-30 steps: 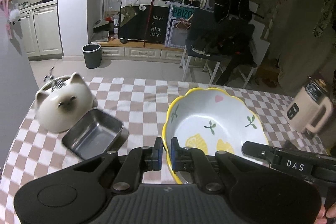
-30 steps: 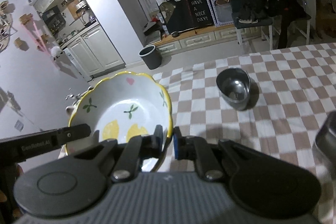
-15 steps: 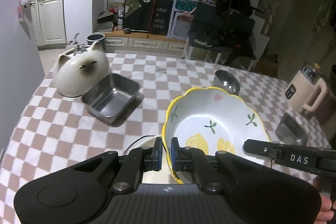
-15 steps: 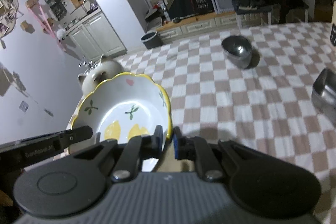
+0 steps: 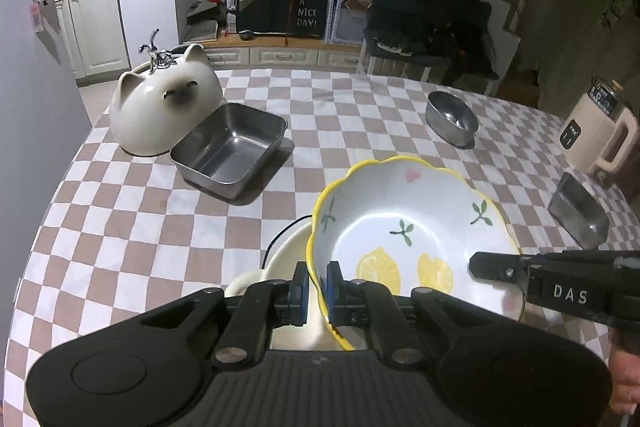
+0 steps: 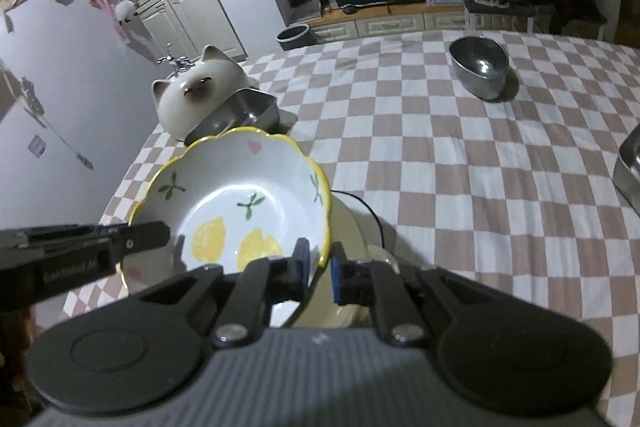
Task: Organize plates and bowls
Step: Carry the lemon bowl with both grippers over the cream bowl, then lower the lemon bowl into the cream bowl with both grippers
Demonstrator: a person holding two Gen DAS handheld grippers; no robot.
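Observation:
A white bowl with a wavy yellow rim and lemon prints [image 5: 404, 227] [image 6: 244, 195] hangs low over the checked table, held from both sides. My left gripper [image 5: 314, 285] is shut on its near-left rim. On the opposite rim my right gripper [image 6: 320, 267] is shut too; its fingers [image 5: 496, 265] reach in from the right in the left wrist view. Directly beneath the bowl sits a cream dish [image 5: 280, 263] [image 6: 352, 227] with a thin dark edge. I cannot tell whether the two touch.
A cat-shaped ceramic pot [image 5: 160, 111] and a rectangular steel tray [image 5: 228, 147] stand at the table's far left. A round steel bowl [image 5: 452, 119] [image 6: 480, 67] sits far right, another steel tray [image 5: 576, 211] and a beige kettle [image 5: 596, 139] at the right edge.
Both grippers carried the lemon bowl forward and down over the table. The cream dish has come into view under it, and more of the table shows.

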